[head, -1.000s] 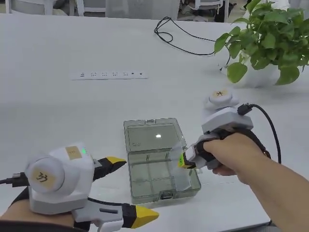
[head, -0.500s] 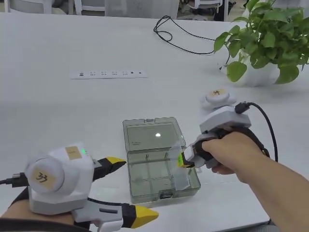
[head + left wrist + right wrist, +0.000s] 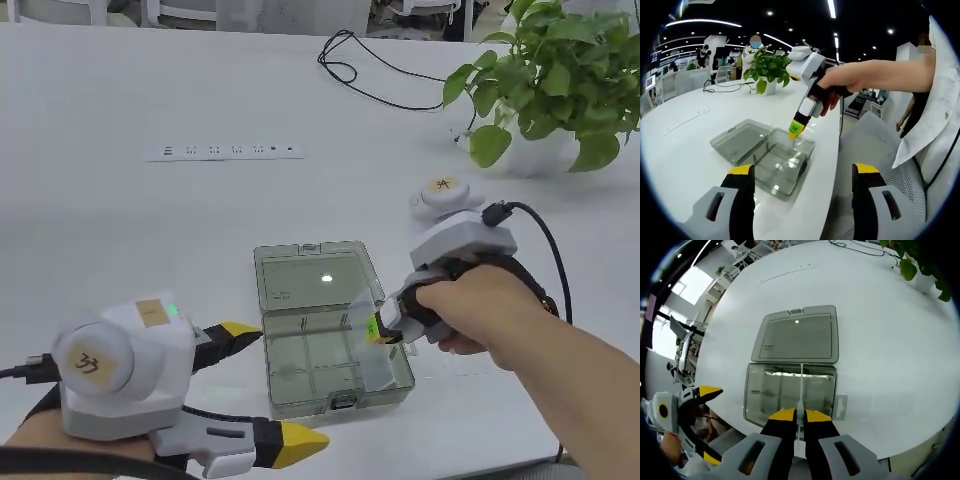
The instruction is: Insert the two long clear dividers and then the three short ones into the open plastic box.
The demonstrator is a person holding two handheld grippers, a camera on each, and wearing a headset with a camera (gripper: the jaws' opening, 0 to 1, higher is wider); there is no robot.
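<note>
In the head view, the open plastic box (image 3: 300,282) is seen on the white table (image 3: 120,230), its lid laid flat behind the tray. The right gripper (image 3: 377,331) is held over the tray's right part, clenched on a clear divider (image 3: 362,316). In the left gripper view, the left gripper (image 3: 803,170) is seen released, jaws spread wide, near the box. In the right gripper view, the divider stands on edge across the tray.

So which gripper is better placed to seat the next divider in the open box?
Right. The right gripper is shut on a clear divider, held upright over the open box and in line with its tray. The left gripper is open and empty, beside the box's near-left corner.
</note>
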